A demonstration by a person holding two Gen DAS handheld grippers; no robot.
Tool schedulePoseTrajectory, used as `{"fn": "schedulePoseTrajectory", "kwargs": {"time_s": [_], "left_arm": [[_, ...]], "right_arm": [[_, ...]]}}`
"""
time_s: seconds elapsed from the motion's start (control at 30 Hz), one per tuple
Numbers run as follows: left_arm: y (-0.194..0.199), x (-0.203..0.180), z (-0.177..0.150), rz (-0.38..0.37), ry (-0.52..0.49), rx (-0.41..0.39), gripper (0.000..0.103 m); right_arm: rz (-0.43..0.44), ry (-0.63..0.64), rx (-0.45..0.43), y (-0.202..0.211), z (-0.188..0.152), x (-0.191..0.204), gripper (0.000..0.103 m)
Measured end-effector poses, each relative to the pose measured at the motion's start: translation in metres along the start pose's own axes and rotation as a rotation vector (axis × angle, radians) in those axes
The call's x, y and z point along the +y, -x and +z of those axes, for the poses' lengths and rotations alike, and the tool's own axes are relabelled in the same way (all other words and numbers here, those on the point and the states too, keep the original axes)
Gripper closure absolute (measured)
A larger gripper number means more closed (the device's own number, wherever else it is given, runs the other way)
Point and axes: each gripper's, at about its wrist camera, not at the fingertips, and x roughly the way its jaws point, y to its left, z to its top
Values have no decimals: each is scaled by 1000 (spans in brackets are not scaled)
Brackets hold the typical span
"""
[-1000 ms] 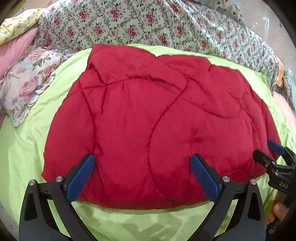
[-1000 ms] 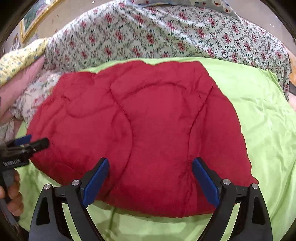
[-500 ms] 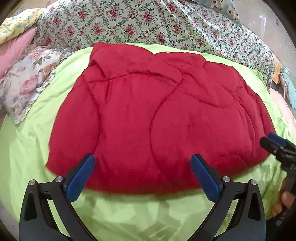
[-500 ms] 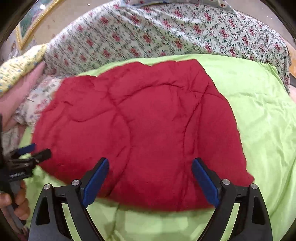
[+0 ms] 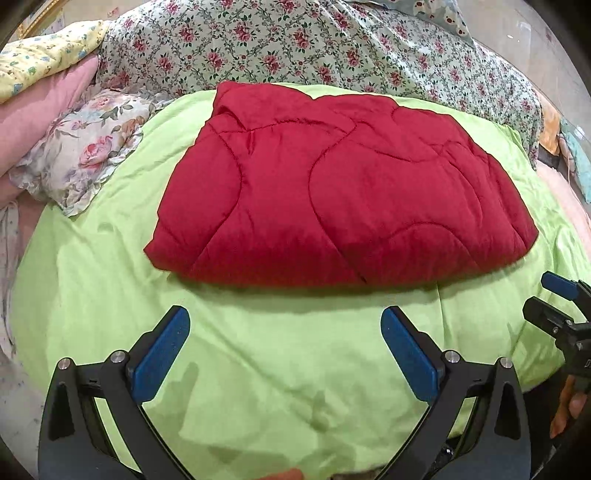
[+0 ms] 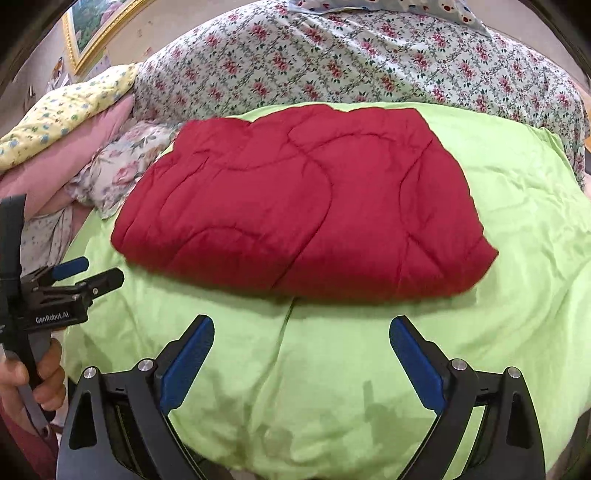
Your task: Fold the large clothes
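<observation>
Notably, "GenRobot.AI" marks the left hand-held gripper [image 6: 86,275]; both gape wide, empty.

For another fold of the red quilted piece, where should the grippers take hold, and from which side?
Probably the two near corners of the red quilted piece: left gripper on the near-left corner, right gripper on the near-right. Come in low from the near side; that thick edge lies free on the green sheet, and both jaws stand open, clear of it.

hand [image 6: 33,376] cropped (left edge), painting [image 6: 96,26] cropped
</observation>
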Motion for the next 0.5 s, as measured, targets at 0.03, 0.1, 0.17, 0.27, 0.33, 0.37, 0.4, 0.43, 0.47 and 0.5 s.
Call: {"fn": "schedulePoseTrajectory", "kwargs": {"time_s": [0.03, 0.1, 0.17, 0.27, 0.33, 0.37, 0.4, 0.43, 0.47, 0.5], "left_arm": [[2, 0, -1, -2, -2, 4, 0], [8, -1, 0, 1, -12, 10, 0], [15, -3, -1, 10, -20, 12, 0], [28, -3, 1, 16, -34, -1, 0], [33, -3, 4, 21, -35, -12, 0], [33, -3, 5, 22, -35, -16, 0], [34, -4, 7, 22, -35, -17, 0], [33, -5, 9, 23, -36, -18, 0], [32, -5, 11, 26, -38, -16, 0], [30, -6, 13, 28, -38, -13, 0]], "right_arm": [[-4, 4, 3, 3, -1, 1, 6], [-8, 10, 7, 8, 0, 4, 6], [-7, 21, 6, 17, 3, 7, 6], [9, 26, 0, 31, 9, 12, 2], [7, 29, -14, 39, 12, 15, 1], [4, 31, -18, 41, 13, 17, 1], [1, 34, -25, 43, 15, 18, 1], [0, 38, -31, 45, 17, 20, 1], [-3, 43, -33, 44, 20, 20, 1], [-8, 44, -30, 43, 22, 21, 1]]}}
